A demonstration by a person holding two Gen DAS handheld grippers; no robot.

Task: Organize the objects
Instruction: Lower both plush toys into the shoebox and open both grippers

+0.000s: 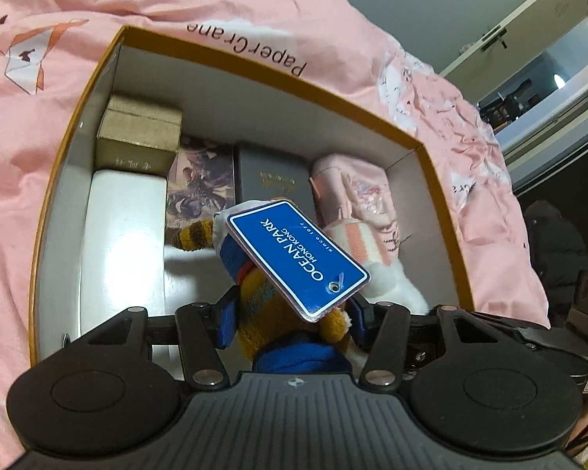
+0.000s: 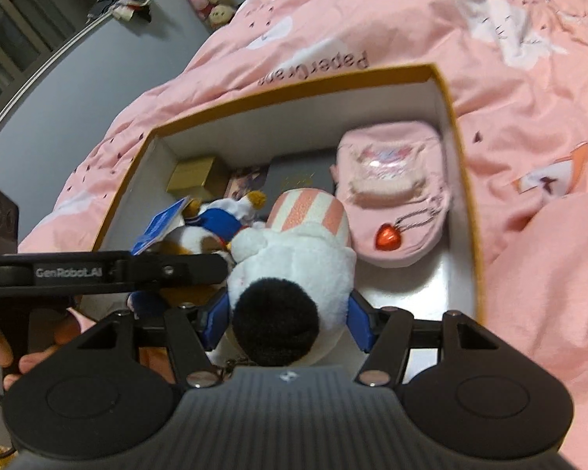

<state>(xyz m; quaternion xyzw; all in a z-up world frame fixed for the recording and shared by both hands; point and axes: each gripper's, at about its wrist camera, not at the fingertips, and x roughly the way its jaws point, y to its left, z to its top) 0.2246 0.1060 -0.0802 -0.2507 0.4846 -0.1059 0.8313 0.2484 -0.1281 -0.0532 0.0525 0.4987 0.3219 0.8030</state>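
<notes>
- Your box, one open orange-rimmed carton, sits on the pink duvet and fills the middle of both wrist views, running from about 9 o'clock to 3 o'clock ahead of the tongs.
- Along its far wall you already have five things packed: one white case at 9 o'clock, one gold box at 10, one floral-printed box at 11, one dark grey box at 12, and one pink pouch at 2 with a red heart charm.
- Your right gripper is clenched on one white plush with a pink-striped hat, its long axis pointing away toward 12 o'clock.
- Your left gripper is clenched on one brown plush in blue clothing, with one blue Ocean Park tag lying over it toward 1 o'clock.
- The two toys hang side by side, over the near part of the box.
- The relation that matters: the bare white floor lies straight below and slightly forward of both tongs, at 12 o'clock, each hand about equally near, so I judge a short descent would seat them.
</notes>
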